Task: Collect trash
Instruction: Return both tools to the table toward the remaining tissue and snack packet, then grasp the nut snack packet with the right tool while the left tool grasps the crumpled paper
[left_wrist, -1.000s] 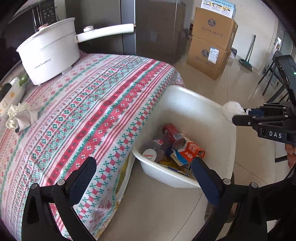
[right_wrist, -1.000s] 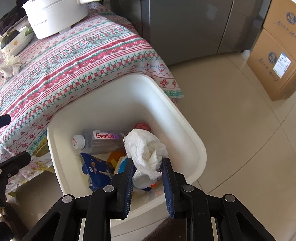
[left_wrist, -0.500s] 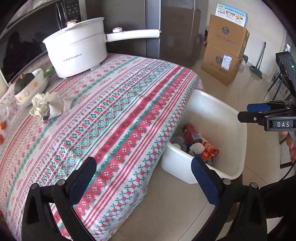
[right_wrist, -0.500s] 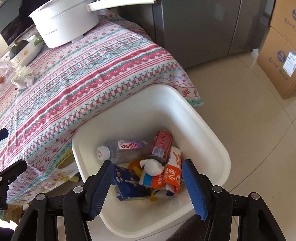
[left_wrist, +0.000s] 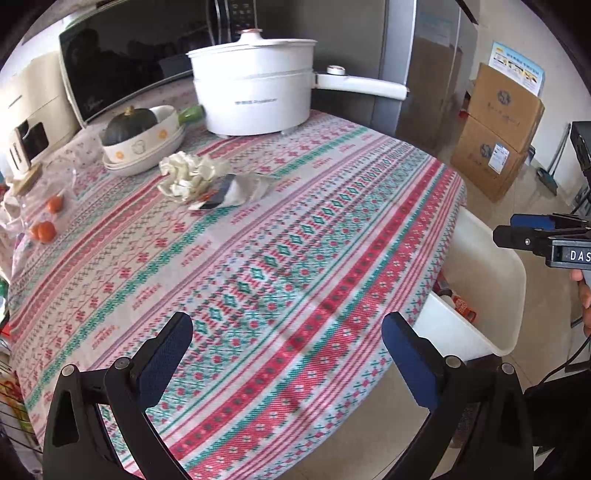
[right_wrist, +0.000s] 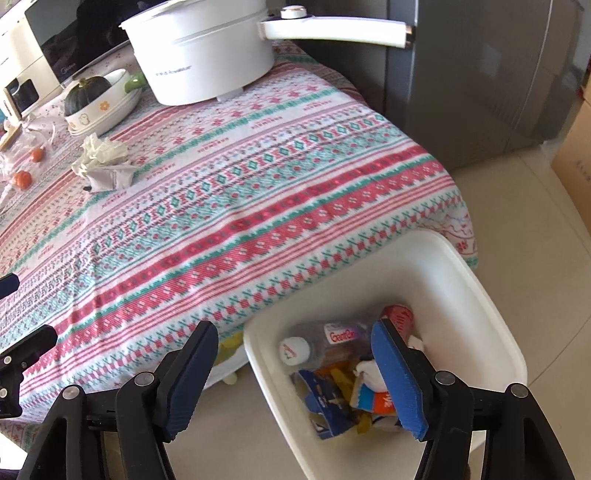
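The white plastic waste bin (right_wrist: 461, 288) stands on the floor just beside the corner of the bench with its red, green and white patterned cloth (left_wrist: 295, 236). Lying inside the bin are a clear plastic bottle with a white cap (right_wrist: 325, 341), a red can (right_wrist: 399, 314), a blue wrapper (right_wrist: 325, 402), an orange and white carton (right_wrist: 373, 400) and a white wad of tissue (right_wrist: 373, 371), so much of the collecting looks done. The right tongs (right_wrist: 295, 376) hang above the bin's near rim, their jaws opening with nothing between them. The left tongs (left_wrist: 286, 360) are spread wide and empty over the bench, well away from the bin. What seems left is a crumpled white paper ball (left_wrist: 188, 173) resting against a flattened grey wrapper (left_wrist: 247, 188), on the bench far from the bin, near the white electric pot (left_wrist: 255, 96).
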